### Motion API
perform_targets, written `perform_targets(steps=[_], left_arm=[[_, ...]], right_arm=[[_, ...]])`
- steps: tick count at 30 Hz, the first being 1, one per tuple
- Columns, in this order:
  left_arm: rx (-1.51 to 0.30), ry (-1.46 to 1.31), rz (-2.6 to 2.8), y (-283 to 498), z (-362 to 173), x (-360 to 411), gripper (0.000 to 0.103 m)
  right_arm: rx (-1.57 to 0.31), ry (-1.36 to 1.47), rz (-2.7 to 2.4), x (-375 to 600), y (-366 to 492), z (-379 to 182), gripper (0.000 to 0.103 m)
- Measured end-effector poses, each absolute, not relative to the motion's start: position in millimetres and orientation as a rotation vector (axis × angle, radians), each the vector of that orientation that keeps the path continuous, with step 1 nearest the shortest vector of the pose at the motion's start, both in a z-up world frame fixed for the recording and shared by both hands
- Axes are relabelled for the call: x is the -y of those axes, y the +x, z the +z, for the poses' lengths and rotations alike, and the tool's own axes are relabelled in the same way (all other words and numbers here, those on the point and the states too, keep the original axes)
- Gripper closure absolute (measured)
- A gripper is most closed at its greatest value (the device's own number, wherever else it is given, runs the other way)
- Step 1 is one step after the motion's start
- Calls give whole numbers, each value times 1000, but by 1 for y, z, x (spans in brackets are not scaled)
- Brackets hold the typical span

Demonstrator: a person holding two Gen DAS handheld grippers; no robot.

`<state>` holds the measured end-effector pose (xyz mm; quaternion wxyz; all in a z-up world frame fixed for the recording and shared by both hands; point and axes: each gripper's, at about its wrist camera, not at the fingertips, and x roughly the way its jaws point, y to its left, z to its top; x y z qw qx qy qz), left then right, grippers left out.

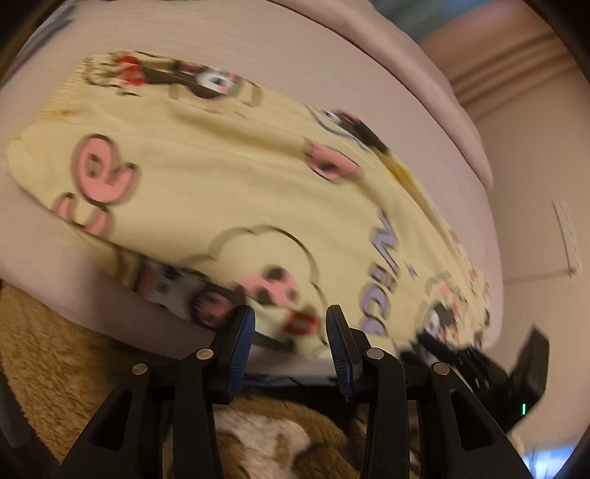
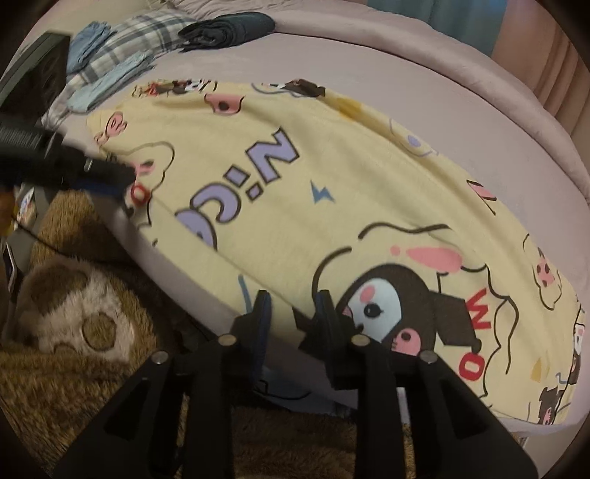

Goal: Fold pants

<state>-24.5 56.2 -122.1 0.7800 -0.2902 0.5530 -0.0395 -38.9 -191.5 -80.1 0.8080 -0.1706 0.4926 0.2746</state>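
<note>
Straddling the yellow pants' (image 1: 236,191) near edge, both tools (image 1: 291,324) (image 2: 293,307) stand part-open, gripping nothing.

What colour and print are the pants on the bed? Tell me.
The pants are pale yellow with cartoon characters and purple lettering, seen best from the right wrist.

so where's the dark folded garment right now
In the right wrist view, the dark folded garment lies at the far side of the bed, right of the plaid clothes.

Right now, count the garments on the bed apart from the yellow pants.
3, heaped at the bed's far left corner: a light blue piece, a plaid one and a dark one. More may lie hidden underneath.
</note>
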Motion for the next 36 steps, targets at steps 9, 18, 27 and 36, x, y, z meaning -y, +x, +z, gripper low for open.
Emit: perform_targets(steps=[9, 18, 27, 36], left_arm=[[-1156, -696, 32, -21, -128, -96, 65], [-1094, -752, 61, -23, -130, -112, 100], [-1037, -741, 59, -29, -105, -114, 101], [-1055, -698, 115, -43, -103, -108, 101]], right_arm=[[-986, -394, 543, 188, -33, -85, 68], [-976, -355, 605, 182, -24, -76, 95], [-1030, -166, 762, 195, -31, -55, 99], [-1025, -226, 741, 190, -35, -56, 95]])
